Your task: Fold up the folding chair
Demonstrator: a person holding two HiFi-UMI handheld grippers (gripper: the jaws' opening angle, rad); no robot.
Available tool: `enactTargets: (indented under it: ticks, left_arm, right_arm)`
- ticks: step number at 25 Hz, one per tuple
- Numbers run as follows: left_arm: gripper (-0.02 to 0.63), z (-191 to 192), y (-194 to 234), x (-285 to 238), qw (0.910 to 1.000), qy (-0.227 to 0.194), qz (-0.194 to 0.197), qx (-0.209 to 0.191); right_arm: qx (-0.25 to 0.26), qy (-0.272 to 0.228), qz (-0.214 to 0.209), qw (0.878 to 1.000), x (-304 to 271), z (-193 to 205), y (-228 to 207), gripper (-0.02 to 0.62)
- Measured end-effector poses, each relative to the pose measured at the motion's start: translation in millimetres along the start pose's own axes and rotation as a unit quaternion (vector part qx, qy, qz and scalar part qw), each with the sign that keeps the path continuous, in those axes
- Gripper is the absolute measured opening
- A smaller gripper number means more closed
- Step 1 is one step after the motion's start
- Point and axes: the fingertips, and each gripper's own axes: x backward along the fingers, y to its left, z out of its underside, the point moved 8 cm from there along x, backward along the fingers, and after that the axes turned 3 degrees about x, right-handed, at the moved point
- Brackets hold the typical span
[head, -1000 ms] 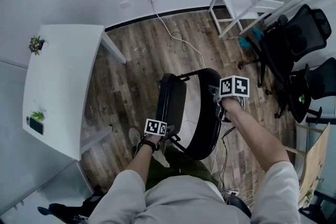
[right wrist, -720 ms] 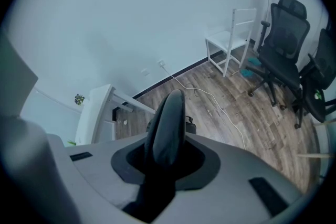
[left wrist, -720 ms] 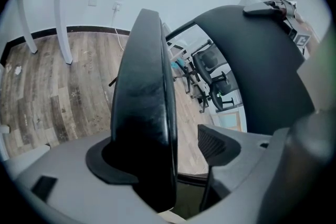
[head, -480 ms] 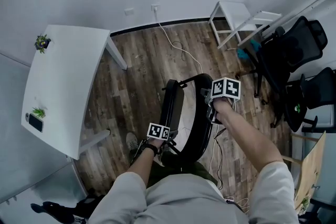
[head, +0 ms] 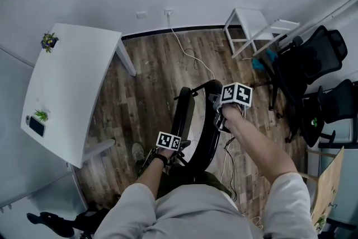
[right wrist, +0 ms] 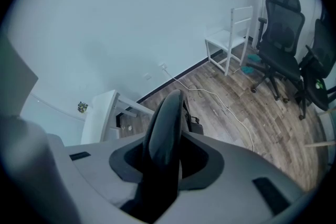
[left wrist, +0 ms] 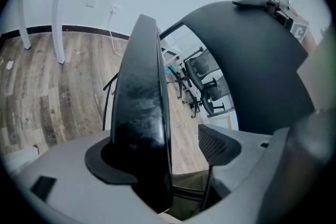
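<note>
As one folding chair (head: 184, 117) stands, left tool (left wrist: 165, 157) astride it, jaws apart (right tool (right wrist: 167, 162) likewise, just opening).

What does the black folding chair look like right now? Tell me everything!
The black folding chair stands on the wood floor, nearly folded. Its seat and back look like two smooth, rounded black panels, upright and close together, joined by thin dark metal tubes. The left gripper straddles one panel's edge and the right gripper the other's. Both sets of jaws have just been opening with the panels between them, so neither seems to squeeze hard.
</note>
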Motion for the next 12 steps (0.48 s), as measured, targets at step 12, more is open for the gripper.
enactTargets:
  ticks: [12]
  left_arm:
    - [0.38, -0.9, -10.3, -2.2, 0.9977, -0.001, 0.067, 0.0]
  right_arm:
    - [-0.015, -0.01, -0.005, 1.0, -3.9, 0.5, 20.7, 0.147]
